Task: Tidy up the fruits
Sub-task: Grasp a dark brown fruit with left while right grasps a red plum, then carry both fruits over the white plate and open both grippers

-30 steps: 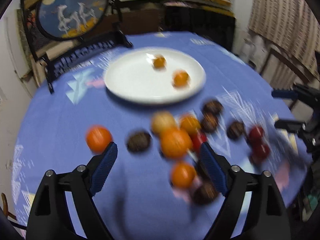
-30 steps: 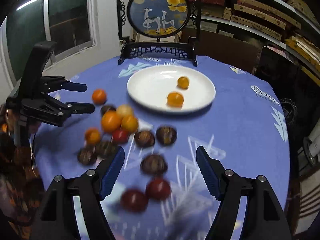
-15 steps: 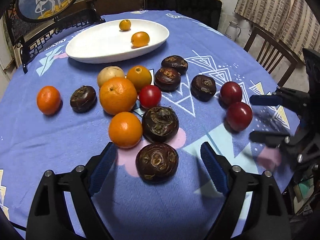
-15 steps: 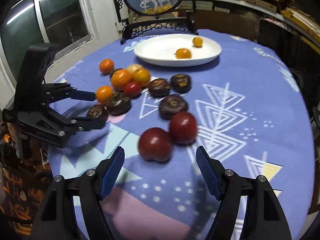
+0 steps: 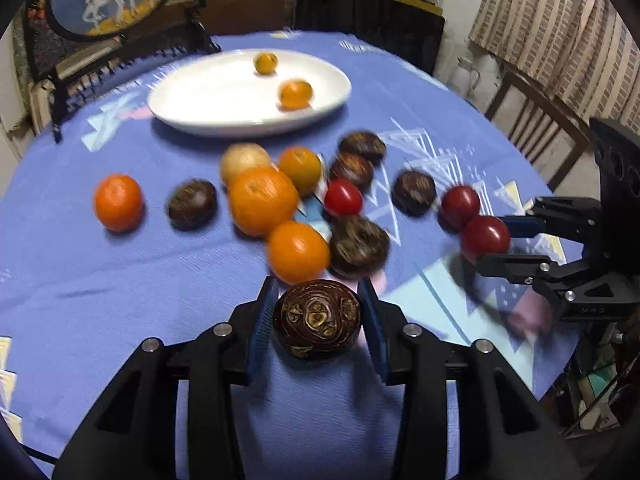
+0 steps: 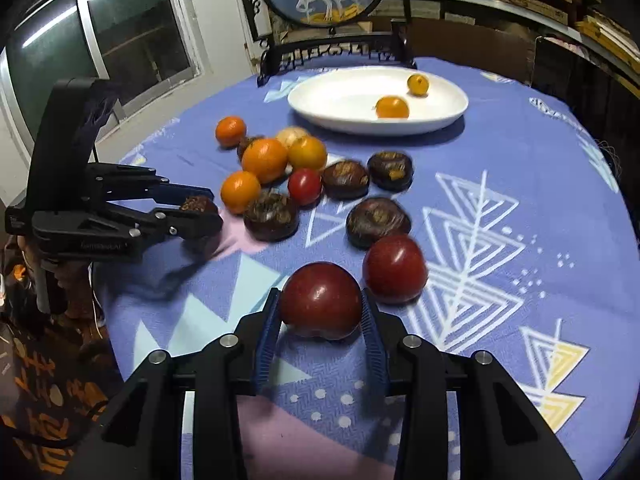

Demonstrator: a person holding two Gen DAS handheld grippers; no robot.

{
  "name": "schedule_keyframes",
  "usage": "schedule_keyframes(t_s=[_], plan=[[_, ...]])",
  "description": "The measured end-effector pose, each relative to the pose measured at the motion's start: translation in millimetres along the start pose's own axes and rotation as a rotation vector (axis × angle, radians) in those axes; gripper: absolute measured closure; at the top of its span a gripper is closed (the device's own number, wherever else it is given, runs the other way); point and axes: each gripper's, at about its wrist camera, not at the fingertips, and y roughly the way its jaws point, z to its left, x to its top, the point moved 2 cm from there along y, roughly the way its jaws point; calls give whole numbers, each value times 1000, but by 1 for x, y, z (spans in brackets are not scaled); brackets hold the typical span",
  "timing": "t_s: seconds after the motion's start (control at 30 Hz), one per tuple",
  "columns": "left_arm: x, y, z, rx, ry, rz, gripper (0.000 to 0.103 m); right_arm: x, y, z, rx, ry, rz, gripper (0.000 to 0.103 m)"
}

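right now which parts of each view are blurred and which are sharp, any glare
Left wrist view: the dark brown fruit in the left tool is sharp; the loose fruit and white plate behind smear with motion blur. Right wrist view: mostly crisp, the dark red fruit in the right tool carries a small highlight; fisheye bends the table edge.

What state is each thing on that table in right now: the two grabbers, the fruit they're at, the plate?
Left gripper: fingers closing on the dark brown fruit.
Dark brown fruit: between the left fingers, pads against its sides.
Right gripper: fingers closing on the near red fruit.
Near red fruit: between the right fingers, pads touching it.
White plate: on the tablecloth, holding two small orange fruits.
Other fruits: loose on the cloth, untouched.
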Motion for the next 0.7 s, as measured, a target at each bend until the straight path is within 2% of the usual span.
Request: schedule_keyframes(t_s=[0.17, 0.33, 0.43, 0.53, 0.7], plan=[[31, -21, 19, 67, -31, -96, 63, 26, -12, -2, -7, -12, -56, 64], [66, -34, 36, 128, -58, -163, 63, 66, -29, -4, -28, -36, -153, 64], [89, -37, 44, 201, -57, -206, 63, 92, -35, -8, -35, -39, -206, 64], [108, -34, 49, 250, -52, -229, 63, 117, -36, -12, -35, -38, -250, 64], [136, -19, 58, 273, -78, -240, 63, 153, -26, -17, -30, -35, -290, 64]])
